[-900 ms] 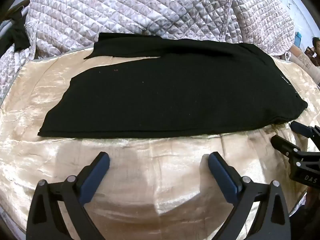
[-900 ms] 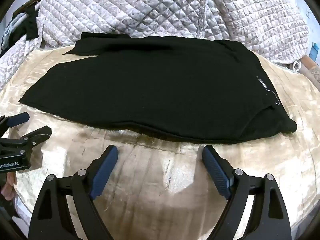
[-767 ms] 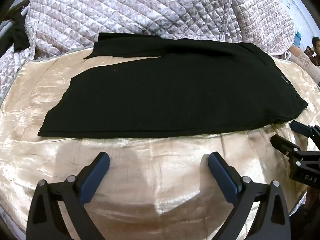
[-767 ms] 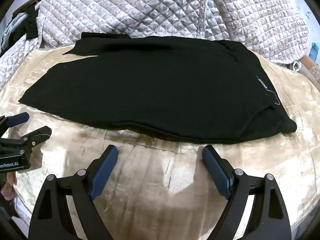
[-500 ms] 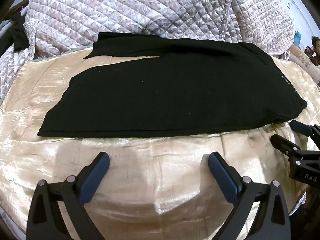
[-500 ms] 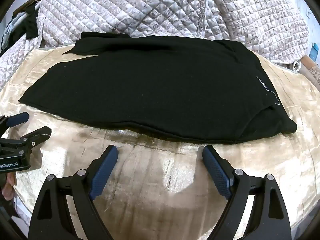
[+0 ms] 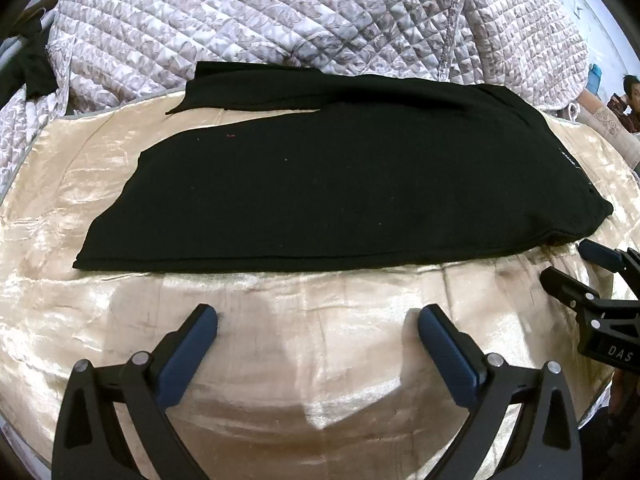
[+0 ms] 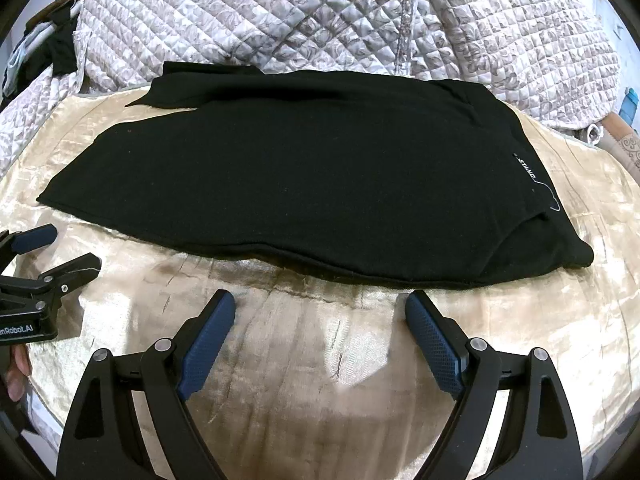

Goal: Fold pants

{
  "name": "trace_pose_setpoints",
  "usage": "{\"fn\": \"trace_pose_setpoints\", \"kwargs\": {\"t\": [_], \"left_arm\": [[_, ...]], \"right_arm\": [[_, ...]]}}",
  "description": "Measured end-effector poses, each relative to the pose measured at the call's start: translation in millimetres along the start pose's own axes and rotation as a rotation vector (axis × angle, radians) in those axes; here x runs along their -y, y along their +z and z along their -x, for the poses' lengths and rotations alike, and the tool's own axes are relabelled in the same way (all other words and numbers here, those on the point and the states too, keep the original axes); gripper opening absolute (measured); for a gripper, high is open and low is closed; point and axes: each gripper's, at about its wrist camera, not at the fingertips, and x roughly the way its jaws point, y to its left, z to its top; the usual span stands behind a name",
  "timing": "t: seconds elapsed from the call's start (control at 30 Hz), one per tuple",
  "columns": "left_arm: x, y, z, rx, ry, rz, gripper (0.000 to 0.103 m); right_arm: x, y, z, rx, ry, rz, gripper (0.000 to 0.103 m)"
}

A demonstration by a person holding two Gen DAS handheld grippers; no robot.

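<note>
Black pants [image 7: 352, 184] lie flat across a shiny gold sheet [image 7: 304, 360], legs running to the left, waist to the right (small white label near the waist). Quilted grey blanket [image 7: 280, 20] bunched behind, touching the far leg. Left gripper [image 7: 316, 322] hangs over bare sheet just short of the near pant edge, jaws spread wide, nothing in them. Right gripper [image 8: 320, 312] same: wide apart, empty, near the waist end.

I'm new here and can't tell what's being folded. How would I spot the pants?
Look at the shiny gold sheet spread in front of the heaped quilt. The pants lie flat across it, the only large black thing there, with a small white label near their right end.
</note>
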Motion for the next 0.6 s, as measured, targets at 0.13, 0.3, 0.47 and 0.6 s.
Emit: {"fn": "trace_pose_setpoints", "kwargs": {"t": [0.13,0.3,0.47,0.6], "left_arm": [[-0.4,-0.1,-0.1,0.0,0.0,-0.001,0.102],[-0.4,-0.3,-0.5,-0.001,-0.001,-0.002,0.102],[-0.1,-0.2,-0.4,-0.002,0.0,-0.001,0.102],[-0.1,-0.2,-0.5,-0.002,0.0,-0.001,0.102]], "right_arm": [[-0.4,0.1,-0.2,-0.001,-0.001,0.0,0.087],[-0.2,0.6,-0.1,-0.002,0.0,0.0,0.087],[-0.3,1.8,0.6,-0.004,-0.001,0.001,0.087],[0.5,3.7,2.1,-0.005,-0.001,0.001,0.087]]}}
